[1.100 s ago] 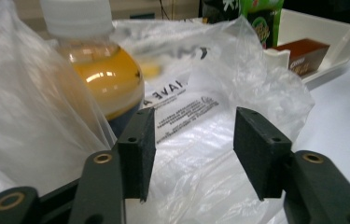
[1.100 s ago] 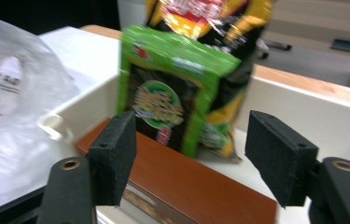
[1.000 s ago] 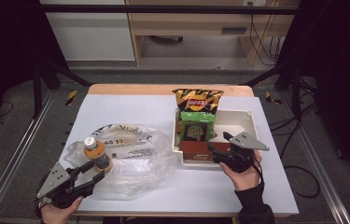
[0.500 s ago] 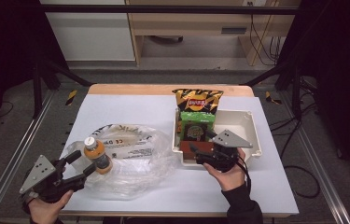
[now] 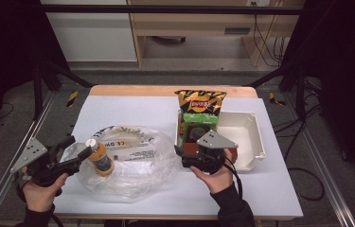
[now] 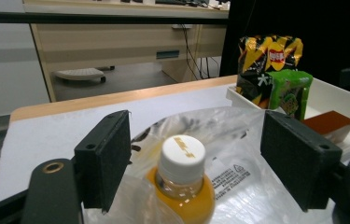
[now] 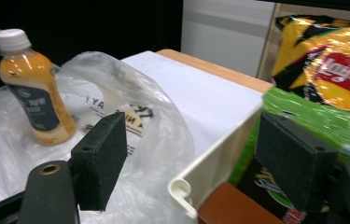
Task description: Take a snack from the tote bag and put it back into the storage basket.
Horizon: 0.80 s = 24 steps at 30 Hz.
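The white table (image 5: 132, 106) carried, from largest to smallest, a crumpled clear plastic bag (image 5: 132, 163) at its left, a white tray (image 5: 248, 137) at its right, and the snacks standing in that tray: a yellow-and-black crisp packet (image 5: 200, 101), a green packet (image 5: 199, 120) in front of it, and a brown box (image 6: 329, 123) nearest the person. The orange juice bottle (image 5: 100, 158) stood upright on the bag, white cap up, well apart from the tray. Over the last second the left gripper (image 5: 78, 156) had drawn back toward the table's left edge and away from the bottle; its jaws were spread wide, one to either side of the cap in the left gripper view, touching neither cap nor neck. The bottle stood where it had a second before, so it appeared to have been let go and left resting on the bag. The right gripper (image 5: 181, 156) had meanwhile shifted left from over the tray to the tray's near left corner, its jaws also spread and holding nothing; in the right gripper view they framed the tray's rim and the box just inside it. That probably meant the bottle's placing was finished and the next snack, likely the box or the green packet, was about to be picked from the tray.
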{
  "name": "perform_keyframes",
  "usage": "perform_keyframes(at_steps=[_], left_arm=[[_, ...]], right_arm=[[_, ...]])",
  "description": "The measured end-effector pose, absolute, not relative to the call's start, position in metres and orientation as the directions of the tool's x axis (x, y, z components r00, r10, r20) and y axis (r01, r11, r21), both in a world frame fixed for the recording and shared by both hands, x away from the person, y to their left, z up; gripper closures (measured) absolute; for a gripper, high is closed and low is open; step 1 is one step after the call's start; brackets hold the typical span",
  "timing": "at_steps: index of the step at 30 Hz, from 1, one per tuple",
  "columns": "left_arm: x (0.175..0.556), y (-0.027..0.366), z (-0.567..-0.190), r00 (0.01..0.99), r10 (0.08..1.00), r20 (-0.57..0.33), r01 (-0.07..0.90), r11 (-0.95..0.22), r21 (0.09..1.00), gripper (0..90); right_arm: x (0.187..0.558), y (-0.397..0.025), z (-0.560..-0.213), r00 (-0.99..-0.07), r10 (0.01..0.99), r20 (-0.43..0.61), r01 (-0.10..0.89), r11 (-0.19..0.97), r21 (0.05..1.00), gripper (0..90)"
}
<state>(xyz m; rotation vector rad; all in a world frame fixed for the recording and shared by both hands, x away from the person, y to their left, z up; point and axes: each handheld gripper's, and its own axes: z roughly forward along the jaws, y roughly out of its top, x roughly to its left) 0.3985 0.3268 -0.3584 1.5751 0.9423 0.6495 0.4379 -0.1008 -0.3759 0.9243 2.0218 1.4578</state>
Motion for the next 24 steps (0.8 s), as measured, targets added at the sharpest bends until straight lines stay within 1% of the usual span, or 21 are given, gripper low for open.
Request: perform_keyframes(at_steps=[6, 12, 14, 19, 24], left_arm=[[0.410, 0.333, -0.354, 0.508, 0.857, -0.090, 0.220, -0.028, 0.975, 22.8], [0.423, 0.337, -0.351, 0.487, 0.868, -0.097, 0.222, -0.016, 0.975, 22.7], [0.426, 0.337, -0.351, 0.479, 0.874, -0.085, 0.220, -0.026, 0.975, 22.9], [0.432, 0.335, -0.354, 0.478, 0.874, -0.086, 0.227, -0.029, 0.973, 23.7], [0.433, 0.336, -0.357, 0.473, 0.878, -0.080, 0.229, -0.034, 0.973, 24.3]], right_arm=[[0.437, -0.081, -0.377, -0.689, 0.725, 0.012, 0.232, 0.204, 0.951, 25.8], [0.436, -0.057, -0.377, -0.724, 0.689, 0.020, 0.215, 0.198, 0.956, 28.2], [0.436, -0.048, -0.378, -0.736, 0.677, 0.020, 0.213, 0.203, 0.956, 29.0], [0.438, -0.026, -0.382, -0.762, 0.647, 0.024, 0.206, 0.207, 0.956, 32.2], [0.440, -0.002, -0.387, -0.784, 0.620, 0.038, 0.206, 0.202, 0.957, 32.8]])
